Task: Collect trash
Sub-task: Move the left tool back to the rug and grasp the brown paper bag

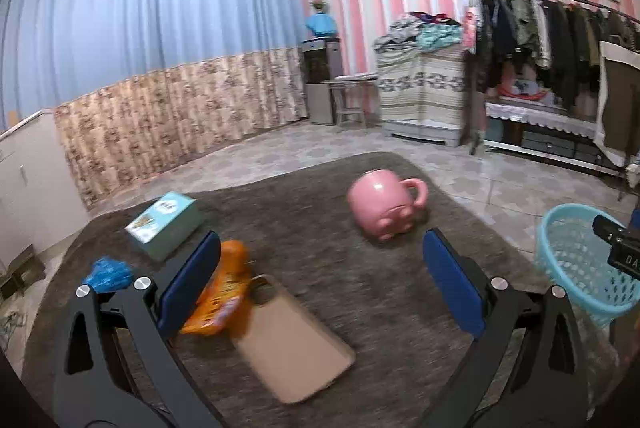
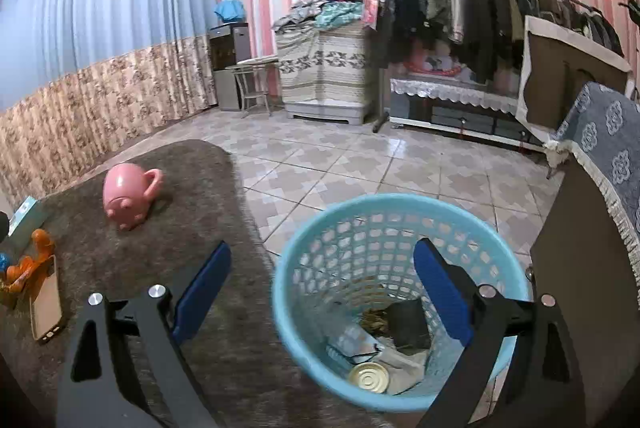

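Left wrist view: my left gripper (image 1: pixel 320 280) gapes wide, holding nothing; the orange snack wrapper (image 1: pixel 224 292) lies just left of the phone case (image 1: pixel 292 344), nearer this hand. My right gripper (image 2: pixel 320 288) hangs wide-open, also holding nothing, over the blue basket (image 2: pixel 400 204).

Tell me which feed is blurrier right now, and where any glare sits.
Left wrist view: motion blur smears the orange wrapper and phone case. Right wrist view: sharper, basket contents readable; glare on the floor tiles. Both bend at the edges.
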A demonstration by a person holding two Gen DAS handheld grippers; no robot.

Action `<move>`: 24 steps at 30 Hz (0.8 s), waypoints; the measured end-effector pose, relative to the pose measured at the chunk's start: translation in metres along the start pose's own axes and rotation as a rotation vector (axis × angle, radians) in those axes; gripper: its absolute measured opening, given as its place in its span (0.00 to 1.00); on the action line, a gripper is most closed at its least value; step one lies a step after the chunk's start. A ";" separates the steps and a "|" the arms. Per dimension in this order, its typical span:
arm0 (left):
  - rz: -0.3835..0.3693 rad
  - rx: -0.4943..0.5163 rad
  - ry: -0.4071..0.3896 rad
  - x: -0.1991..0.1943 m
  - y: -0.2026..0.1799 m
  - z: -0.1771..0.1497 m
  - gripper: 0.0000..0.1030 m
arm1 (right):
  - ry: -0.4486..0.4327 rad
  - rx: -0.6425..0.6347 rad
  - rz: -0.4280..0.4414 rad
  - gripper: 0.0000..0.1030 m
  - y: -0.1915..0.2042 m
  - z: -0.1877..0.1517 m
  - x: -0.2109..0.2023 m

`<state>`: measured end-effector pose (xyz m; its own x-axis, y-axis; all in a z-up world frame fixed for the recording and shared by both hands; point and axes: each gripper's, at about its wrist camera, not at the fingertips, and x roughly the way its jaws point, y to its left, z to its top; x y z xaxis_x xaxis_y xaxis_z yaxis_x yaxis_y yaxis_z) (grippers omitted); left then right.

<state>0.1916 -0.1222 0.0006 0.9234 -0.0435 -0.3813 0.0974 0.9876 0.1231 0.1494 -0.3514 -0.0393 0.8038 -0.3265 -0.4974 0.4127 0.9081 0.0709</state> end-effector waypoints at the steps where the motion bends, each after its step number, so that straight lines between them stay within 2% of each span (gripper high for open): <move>1: 0.010 -0.007 0.002 -0.001 0.007 -0.002 0.95 | 0.000 -0.007 0.012 0.88 0.008 -0.001 -0.001; 12: 0.125 -0.035 0.025 -0.005 0.073 -0.020 0.95 | -0.013 -0.098 0.100 0.88 0.067 -0.011 -0.017; 24: 0.178 -0.102 0.056 -0.014 0.133 -0.047 0.95 | -0.010 -0.183 0.166 0.88 0.115 -0.023 -0.026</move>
<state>0.1742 0.0172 -0.0212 0.9004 0.1383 -0.4124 -0.1056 0.9893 0.1011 0.1661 -0.2327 -0.0380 0.8585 -0.1709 -0.4836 0.1912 0.9815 -0.0075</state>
